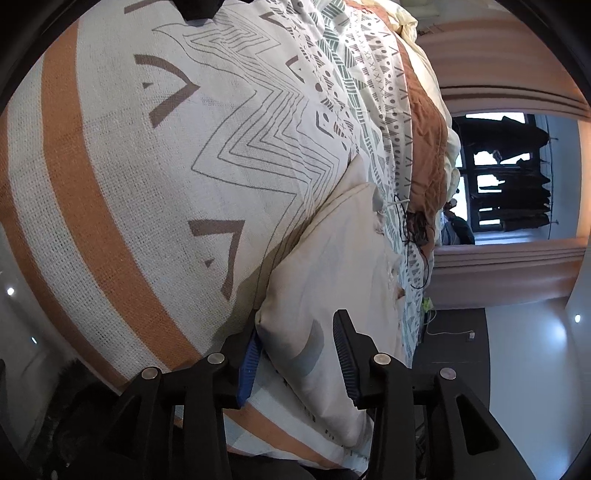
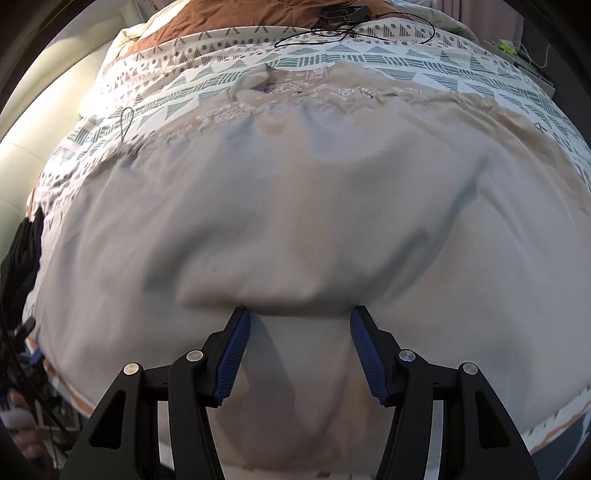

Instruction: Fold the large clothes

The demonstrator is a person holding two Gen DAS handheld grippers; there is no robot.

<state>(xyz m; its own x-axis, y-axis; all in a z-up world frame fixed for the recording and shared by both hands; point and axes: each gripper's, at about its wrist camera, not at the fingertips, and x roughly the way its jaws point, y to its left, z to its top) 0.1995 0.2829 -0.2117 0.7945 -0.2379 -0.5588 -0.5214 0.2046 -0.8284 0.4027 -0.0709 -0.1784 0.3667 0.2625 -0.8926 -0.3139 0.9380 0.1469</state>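
Note:
A large pale beige garment lies spread on a patterned bedspread; its far edge carries white embroidery. My right gripper is open, its blue-padded fingers standing either side of a raised fold at the garment's near edge. In the left wrist view, tilted sideways, the same garment shows as a cream fold on the bedspread. My left gripper is open with a corner of the garment lying between its fingers.
A black cable and charger lie on the bed's far side beside a brown quilt. Dark clothes lie at the left edge. Curtains and a window with hanging clothes show beyond the bed.

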